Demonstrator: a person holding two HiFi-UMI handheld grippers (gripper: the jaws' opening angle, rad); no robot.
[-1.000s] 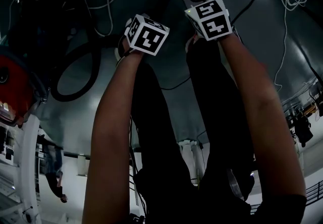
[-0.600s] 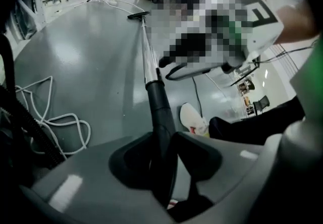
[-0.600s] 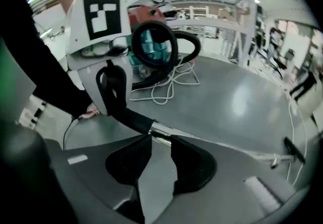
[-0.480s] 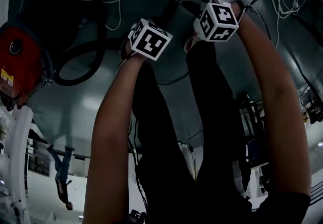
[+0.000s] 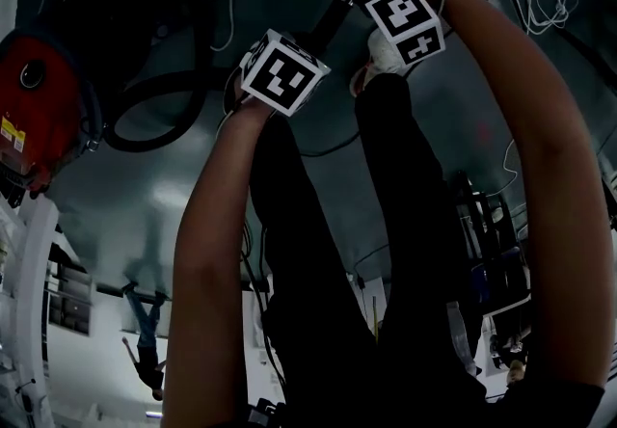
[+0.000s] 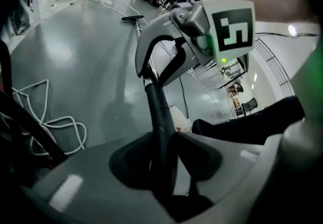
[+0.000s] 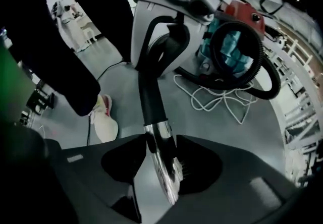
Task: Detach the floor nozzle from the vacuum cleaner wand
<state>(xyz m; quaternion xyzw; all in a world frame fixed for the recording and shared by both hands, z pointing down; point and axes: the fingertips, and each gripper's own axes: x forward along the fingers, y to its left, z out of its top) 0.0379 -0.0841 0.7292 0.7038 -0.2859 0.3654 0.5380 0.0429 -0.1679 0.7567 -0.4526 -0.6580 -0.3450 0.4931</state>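
I've raised both hands; right gripper [image 7: 157, 147] just opened around the shiny chrome wand [image 7: 162, 167]; left gripper [image 6: 166, 140] clamps its black plastic tube [image 6: 156, 107].

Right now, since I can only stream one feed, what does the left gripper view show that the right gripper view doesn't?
Only the left gripper view: the right gripper, whose jaws have just been opening. Only the right gripper view: the left gripper, the red vacuum canister and the chrome wand end standing unclamped between the right jaws. Both: the black tube that the left gripper grips, a white shoe, white cable on the grey floor.
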